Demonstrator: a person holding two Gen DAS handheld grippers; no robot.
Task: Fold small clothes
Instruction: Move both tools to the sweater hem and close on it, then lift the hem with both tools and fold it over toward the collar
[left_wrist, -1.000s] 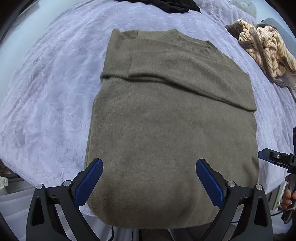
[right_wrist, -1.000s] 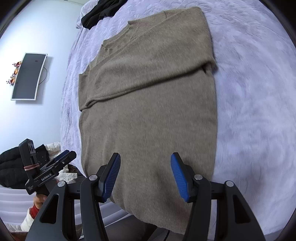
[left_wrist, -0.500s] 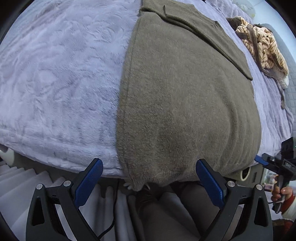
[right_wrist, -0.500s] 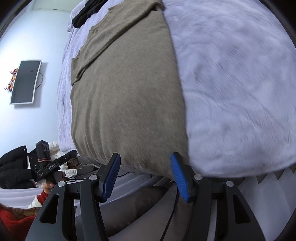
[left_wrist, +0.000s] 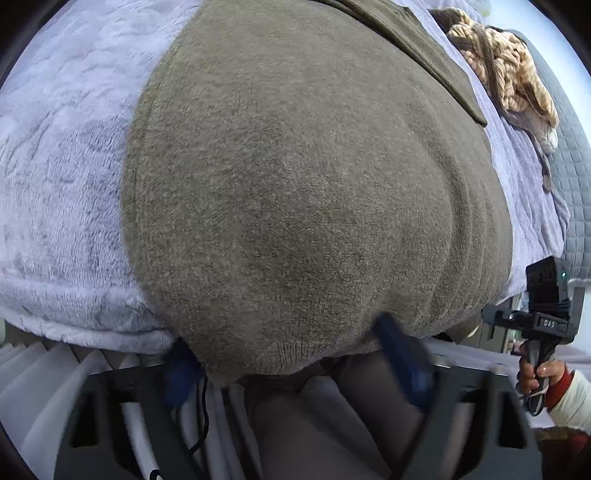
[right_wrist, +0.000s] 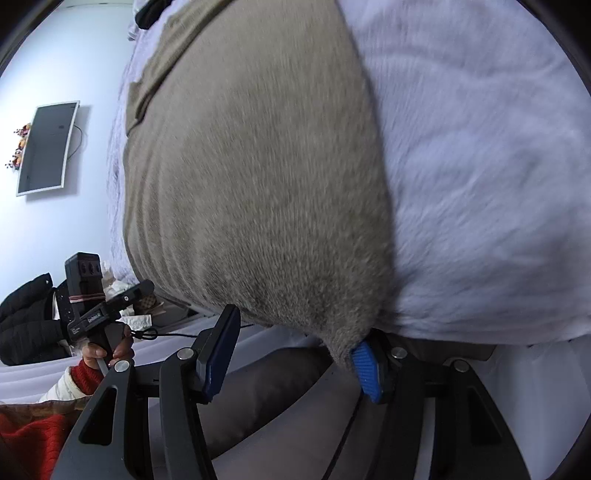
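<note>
Lying flat on the lavender blanket (left_wrist: 62, 206), the olive sweater (left_wrist: 303, 177) drapes its hem over the bed edge. Left gripper (left_wrist: 291, 365), blurred, is closing around the hem; right gripper (right_wrist: 291, 354) straddles the corner, grip unclear.

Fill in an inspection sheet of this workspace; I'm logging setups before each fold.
Surface: bed with lilac plush blanket.
Job's things: olive sweater lying flat, hem hanging over the bed's near edge.
Clutter: tan cable-knit garment; black garment.
Grippers: left gripper closing, hem corner between jaws; right gripper astride the other hem corner, not pinching.
Cables: black cable below the bed edge.
Surroundings: wall-mounted screen; black jacket.
</note>
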